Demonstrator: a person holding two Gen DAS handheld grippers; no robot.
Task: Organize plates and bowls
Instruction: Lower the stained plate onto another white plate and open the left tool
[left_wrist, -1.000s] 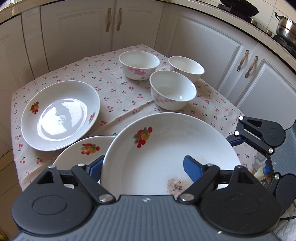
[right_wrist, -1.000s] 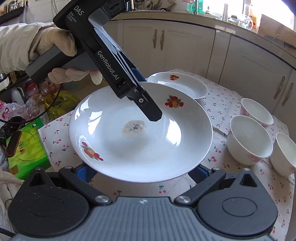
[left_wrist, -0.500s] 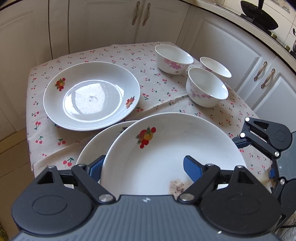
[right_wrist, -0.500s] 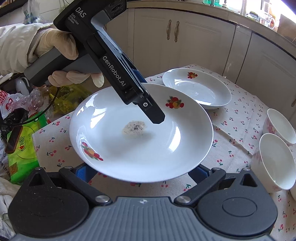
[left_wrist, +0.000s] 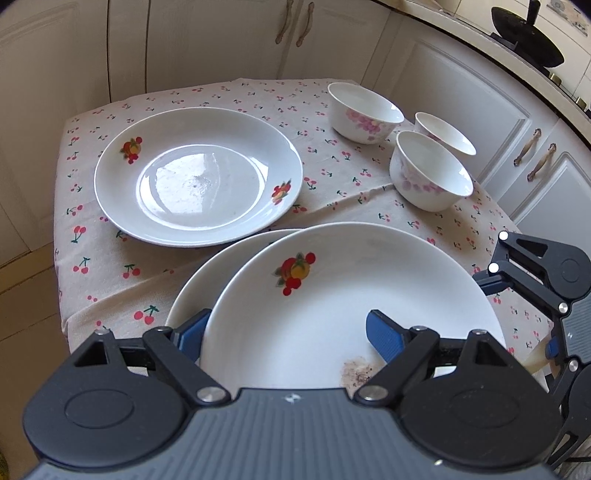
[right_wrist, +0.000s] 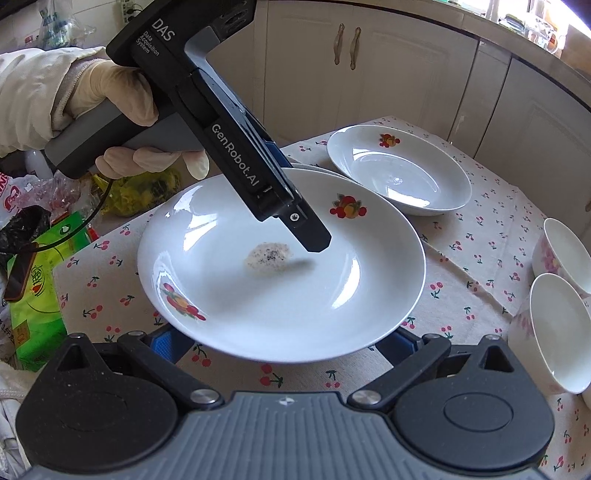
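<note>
My left gripper (left_wrist: 288, 332) is shut on the rim of a white fruit-print plate (left_wrist: 332, 295) with a dirty speck patch, held above the table; it also shows in the right wrist view (right_wrist: 280, 273). A second plate (left_wrist: 199, 280) lies just under it. A third plate (left_wrist: 199, 177) lies on the cloth beyond (right_wrist: 399, 170). Three white bowls (left_wrist: 430, 173) stand at the right. My right gripper (right_wrist: 280, 339) has its fingers wide apart below the held plate's near rim, holding nothing.
The table (left_wrist: 110, 251) has a cherry-print cloth. White cabinets (left_wrist: 461, 85) surround it. A green packet (right_wrist: 33, 295) and bags lie left of the table in the right wrist view.
Both grippers have moved with the held plate toward the far plate, which now appears nearer and more central. The grip on the plate is unchanged.
</note>
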